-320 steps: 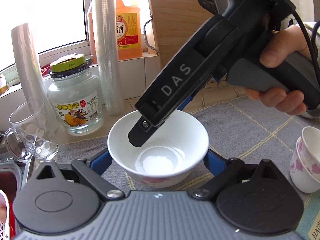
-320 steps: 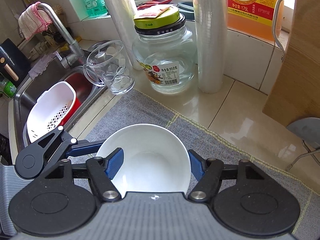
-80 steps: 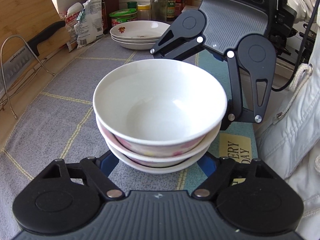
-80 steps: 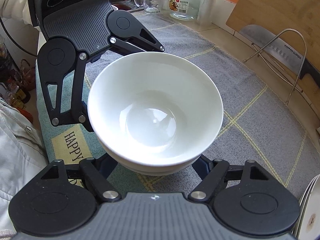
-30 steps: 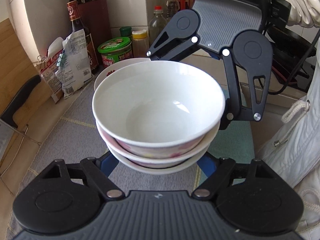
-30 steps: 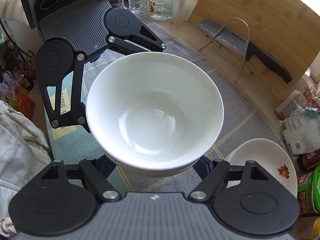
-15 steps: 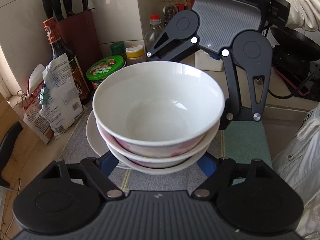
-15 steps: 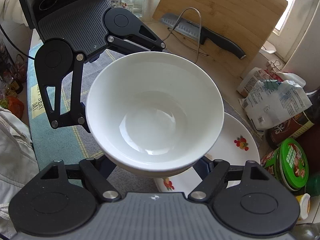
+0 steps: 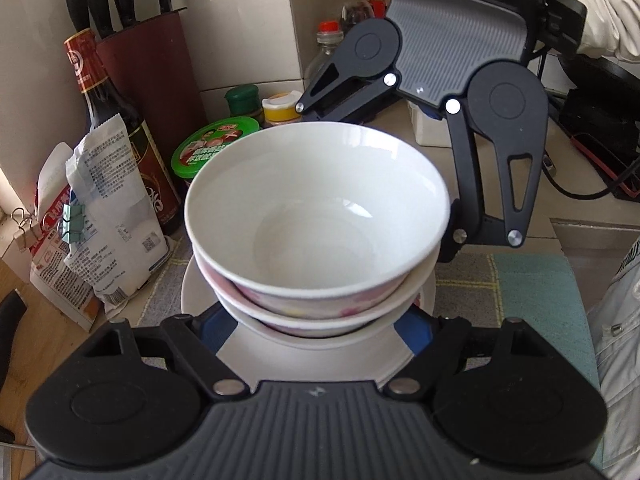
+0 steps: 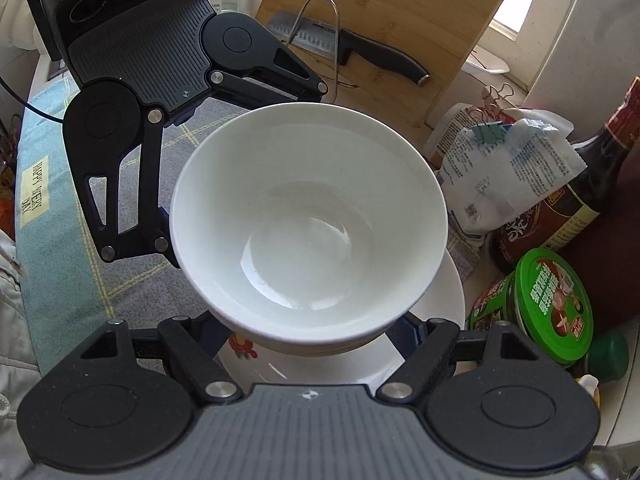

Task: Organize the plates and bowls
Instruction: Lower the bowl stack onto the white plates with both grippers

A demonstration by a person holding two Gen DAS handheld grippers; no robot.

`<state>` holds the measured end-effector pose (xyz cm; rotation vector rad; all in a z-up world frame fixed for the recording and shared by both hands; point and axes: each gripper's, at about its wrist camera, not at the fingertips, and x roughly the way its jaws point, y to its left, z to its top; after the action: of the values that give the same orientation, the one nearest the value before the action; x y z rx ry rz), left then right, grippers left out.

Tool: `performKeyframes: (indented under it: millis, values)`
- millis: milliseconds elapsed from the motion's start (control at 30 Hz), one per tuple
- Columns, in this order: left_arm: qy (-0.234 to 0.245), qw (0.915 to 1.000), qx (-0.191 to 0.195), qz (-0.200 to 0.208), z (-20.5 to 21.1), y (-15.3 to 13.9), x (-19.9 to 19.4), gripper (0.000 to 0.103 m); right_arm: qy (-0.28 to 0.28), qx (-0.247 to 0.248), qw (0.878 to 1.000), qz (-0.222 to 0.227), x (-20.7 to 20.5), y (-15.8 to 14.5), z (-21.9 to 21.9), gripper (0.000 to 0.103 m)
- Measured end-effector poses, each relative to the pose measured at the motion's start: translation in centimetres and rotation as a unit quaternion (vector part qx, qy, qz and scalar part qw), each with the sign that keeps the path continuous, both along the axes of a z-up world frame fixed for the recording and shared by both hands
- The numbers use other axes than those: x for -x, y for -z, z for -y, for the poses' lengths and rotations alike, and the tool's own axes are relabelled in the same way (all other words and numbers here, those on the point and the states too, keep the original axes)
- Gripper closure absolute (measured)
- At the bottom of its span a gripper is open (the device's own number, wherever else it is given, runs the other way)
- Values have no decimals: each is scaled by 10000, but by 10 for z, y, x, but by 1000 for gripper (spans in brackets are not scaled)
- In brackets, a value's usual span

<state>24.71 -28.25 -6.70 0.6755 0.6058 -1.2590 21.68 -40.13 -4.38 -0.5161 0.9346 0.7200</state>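
Observation:
A stack of white bowls (image 9: 316, 216) with pink flower marks is held between both grippers, one from each side. My left gripper (image 9: 316, 326) is shut on the stack's lower bowl. My right gripper (image 10: 312, 330) is shut on the stack (image 10: 308, 216) from the opposite side; it also shows in the left wrist view (image 9: 472, 128). The stack hangs just over a pile of white plates (image 9: 320, 354), which also shows in the right wrist view (image 10: 436, 320). Whether the bowls touch the plates is hidden.
Behind the plates stand a green-lidded tub (image 9: 216, 146), a dark sauce bottle (image 9: 116, 120), a clipped white bag (image 9: 108, 216), a knife block (image 9: 148, 56) and small bottles. A cutting board (image 10: 384, 28) with a knife (image 10: 360, 48) leans further left. A grey checked mat (image 10: 120, 272) covers the counter.
Both grippers have carried the bowl stack along the counter toward the corner. The plates are now directly beneath the stack instead of ahead of it.

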Motion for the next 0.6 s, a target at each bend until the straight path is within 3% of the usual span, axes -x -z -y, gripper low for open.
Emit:
performKeyframes:
  millis: [600]
  values:
    - [-57, 9998, 27, -174, 11, 14, -17, 19, 110, 95, 9997, -191, -17, 16, 16, 19]
